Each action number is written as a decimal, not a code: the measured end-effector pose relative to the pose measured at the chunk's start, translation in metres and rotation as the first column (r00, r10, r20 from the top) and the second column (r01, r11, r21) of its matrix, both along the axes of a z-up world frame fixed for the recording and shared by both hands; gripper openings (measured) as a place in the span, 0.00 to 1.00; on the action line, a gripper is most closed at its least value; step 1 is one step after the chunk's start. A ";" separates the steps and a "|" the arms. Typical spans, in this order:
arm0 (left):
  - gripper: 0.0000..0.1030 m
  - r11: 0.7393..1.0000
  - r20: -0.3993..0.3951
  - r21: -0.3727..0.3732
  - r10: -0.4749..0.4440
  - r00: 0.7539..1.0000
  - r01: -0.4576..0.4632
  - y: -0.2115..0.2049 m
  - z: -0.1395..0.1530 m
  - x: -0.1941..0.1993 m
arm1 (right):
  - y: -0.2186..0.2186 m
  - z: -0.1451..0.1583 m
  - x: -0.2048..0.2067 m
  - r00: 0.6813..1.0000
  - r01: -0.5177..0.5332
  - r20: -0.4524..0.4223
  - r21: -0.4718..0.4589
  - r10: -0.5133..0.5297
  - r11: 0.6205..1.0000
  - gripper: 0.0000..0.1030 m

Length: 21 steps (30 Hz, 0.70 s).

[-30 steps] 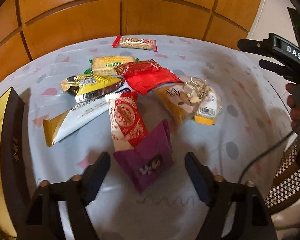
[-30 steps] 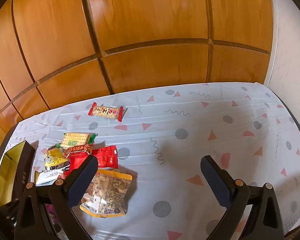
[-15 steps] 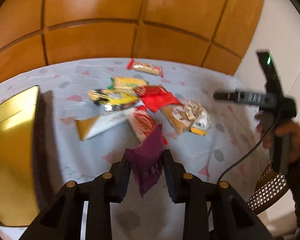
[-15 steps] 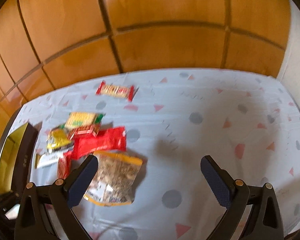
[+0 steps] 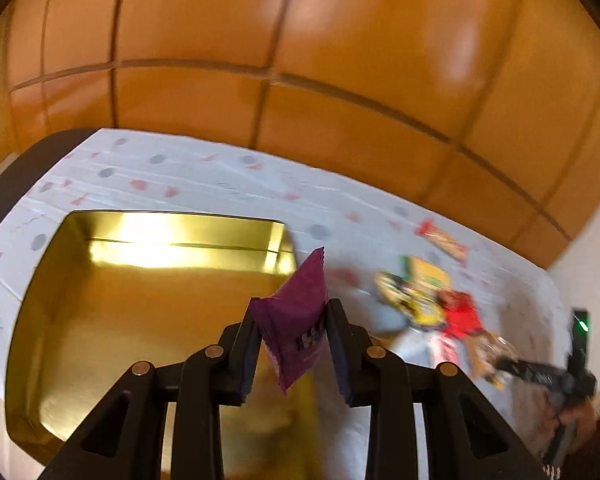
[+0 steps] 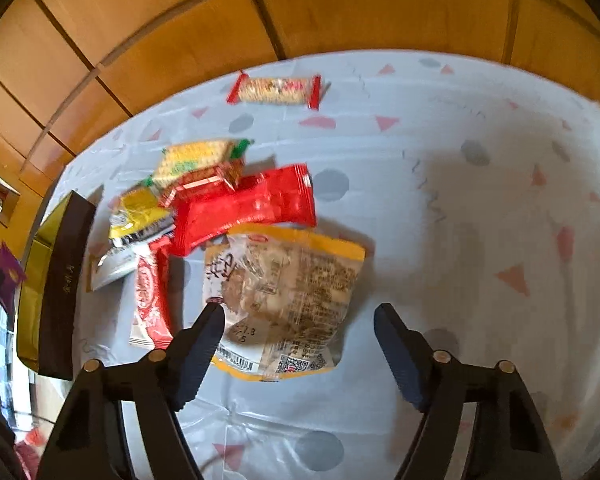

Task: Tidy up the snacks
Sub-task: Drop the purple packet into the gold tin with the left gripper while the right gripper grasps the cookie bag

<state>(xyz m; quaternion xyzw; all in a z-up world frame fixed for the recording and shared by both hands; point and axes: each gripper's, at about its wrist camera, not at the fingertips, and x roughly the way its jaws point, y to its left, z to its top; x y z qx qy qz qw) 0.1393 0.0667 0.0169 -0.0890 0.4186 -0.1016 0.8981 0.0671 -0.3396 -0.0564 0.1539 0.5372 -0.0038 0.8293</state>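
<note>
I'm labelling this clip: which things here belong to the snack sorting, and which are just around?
Part of the job:
- purple foil snack packet, clamped in the left gripper
- gold-lined open box
- pile of wrapped snacks
- open right gripper

Just around:
- patterned white tablecloth
- wooden wall panels

Layout: the box (image 6: 56, 276) sits at the surface's (image 6: 440, 208) left edge. The snack pile (image 6: 236, 216) lies just right of it; one bar (image 6: 276, 89) lies apart near the far edge. A packet (image 5: 298, 320), apparently above the box, hangs in the left claw (image 5: 294, 354).
</note>
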 end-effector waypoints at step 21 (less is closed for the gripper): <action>0.37 0.988 -0.064 0.121 0.101 0.993 -0.092 0.019 -0.033 -0.007 | 0.011 -0.002 -0.001 0.999 -0.054 0.000 -0.099 0.054 0.994 0.50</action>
